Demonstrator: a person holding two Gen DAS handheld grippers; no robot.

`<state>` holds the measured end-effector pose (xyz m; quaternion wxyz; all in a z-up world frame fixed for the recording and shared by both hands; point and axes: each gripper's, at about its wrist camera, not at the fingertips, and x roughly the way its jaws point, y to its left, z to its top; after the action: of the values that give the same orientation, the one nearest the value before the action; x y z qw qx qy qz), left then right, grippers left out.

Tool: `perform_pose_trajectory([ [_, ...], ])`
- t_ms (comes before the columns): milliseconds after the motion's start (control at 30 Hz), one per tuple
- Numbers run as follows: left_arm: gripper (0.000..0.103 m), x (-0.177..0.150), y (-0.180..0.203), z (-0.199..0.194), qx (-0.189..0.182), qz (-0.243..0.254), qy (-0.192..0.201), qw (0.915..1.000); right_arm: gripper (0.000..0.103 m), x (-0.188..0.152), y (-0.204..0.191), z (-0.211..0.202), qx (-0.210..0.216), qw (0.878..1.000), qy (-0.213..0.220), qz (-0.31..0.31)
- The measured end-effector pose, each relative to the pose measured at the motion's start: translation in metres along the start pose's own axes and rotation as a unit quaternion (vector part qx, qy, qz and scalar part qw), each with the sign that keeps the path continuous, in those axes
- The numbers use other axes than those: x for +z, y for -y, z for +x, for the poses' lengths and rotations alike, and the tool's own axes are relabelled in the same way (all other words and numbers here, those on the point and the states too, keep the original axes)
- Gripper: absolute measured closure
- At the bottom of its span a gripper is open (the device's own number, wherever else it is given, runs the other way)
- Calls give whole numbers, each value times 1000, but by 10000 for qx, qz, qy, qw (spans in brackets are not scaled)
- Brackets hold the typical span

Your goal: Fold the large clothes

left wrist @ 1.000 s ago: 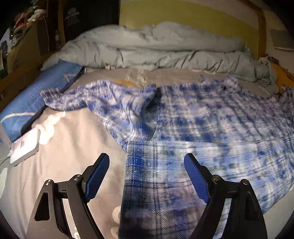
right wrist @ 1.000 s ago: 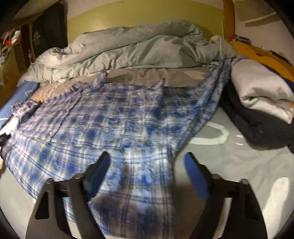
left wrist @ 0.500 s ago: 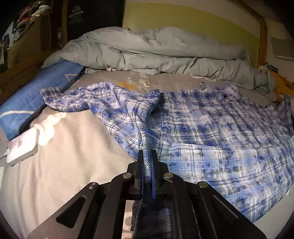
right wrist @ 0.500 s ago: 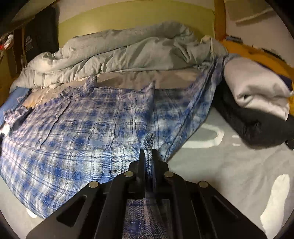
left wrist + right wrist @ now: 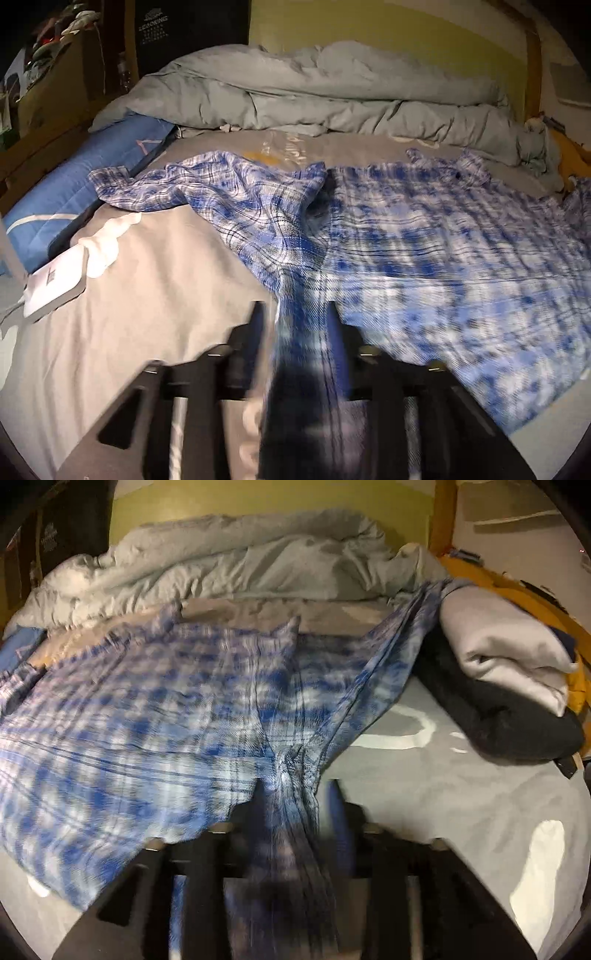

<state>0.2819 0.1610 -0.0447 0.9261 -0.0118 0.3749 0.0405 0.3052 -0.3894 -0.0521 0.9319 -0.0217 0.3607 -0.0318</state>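
A large blue and white plaid shirt (image 5: 443, 240) lies spread on the bed, collar toward the far duvet; it also shows in the right wrist view (image 5: 147, 709). Its left sleeve (image 5: 177, 181) trails toward the blue pillow. My left gripper (image 5: 295, 321) has the shirt's hem bunched between its fingers, which stand a little apart and are blurred. My right gripper (image 5: 295, 794) likewise has the hem's other corner between its slightly parted, blurred fingers. Fabric hangs down over both grippers.
A crumpled grey duvet (image 5: 314, 92) fills the head of the bed. A blue pillow (image 5: 74, 184) and a white device (image 5: 55, 284) lie at the left. Folded grey and dark clothes (image 5: 498, 672) are stacked at the right. The grey sheet (image 5: 461, 794) shows beside the shirt.
Both grippers closed on the shirt's hem half a second ago. Now the fingers of both stand slightly apart, and the view is blurred by motion with the cloth still between them.
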Motion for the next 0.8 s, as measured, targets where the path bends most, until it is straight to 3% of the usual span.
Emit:
perform_pose_trajectory([
  [33,30,-2,-2,-12,-13,-89,82,9999,49,-2,2,-10,92,9999,92,92],
  [67,21,-3,-3,-20,-23,-163,155,9997,41,-3,5,-19,149,9996,157,189],
  [100,20,-4,-7,-32,-75,-298,237,9992,37,-4,9,-28,173,9991,207,314],
  [167,18,-8,-14,-45,-215,-574,217,9979,18,-7,15,-41,199,9977,280,580],
  [267,18,-23,-28,-43,-500,-1053,-179,9930,12,-15,28,-45,320,9948,141,957],
  [367,19,-38,-34,-23,-781,-1246,-722,9865,10,-31,40,-31,516,9898,-330,1288],
  [400,23,-41,-35,-14,-966,-1283,-855,9833,10,-37,43,-24,618,9868,-523,1400],
  [433,34,-44,-33,-6,-1017,-1256,-947,9823,9,-40,45,-16,748,9835,-668,1504],
  [467,42,-46,-30,-4,-891,-1141,-874,9856,10,-42,47,-8,905,9796,-763,1624],
  [500,49,-46,-28,-4,-844,-1081,-774,9875,12,-44,47,-5,982,9777,-763,1690],
  [533,74,-46,-27,-4,-896,-1092,-729,9873,25,-43,45,-4,1044,9779,-698,1669],
  [567,88,-46,-26,-3,-1024,-1152,-712,9855,54,-41,42,-3,1105,9789,-648,1595],
  [600,88,-47,-25,-4,-1098,-1212,-713,9840,74,-39,38,-3,1201,9792,-615,1514],
  [633,90,-46,-18,-7,-834,-1099,-680,9881,93,-39,35,-2,1378,9772,-633,1489],
  [700,91,-43,-5,-27,-435,-739,-345,9957,94,-41,30,-7,1259,9806,-579,1387],
  [800,91,-43,-6,-64,-367,-784,57,9962,96,-43,35,-41,1247,9833,-159,1316],
])
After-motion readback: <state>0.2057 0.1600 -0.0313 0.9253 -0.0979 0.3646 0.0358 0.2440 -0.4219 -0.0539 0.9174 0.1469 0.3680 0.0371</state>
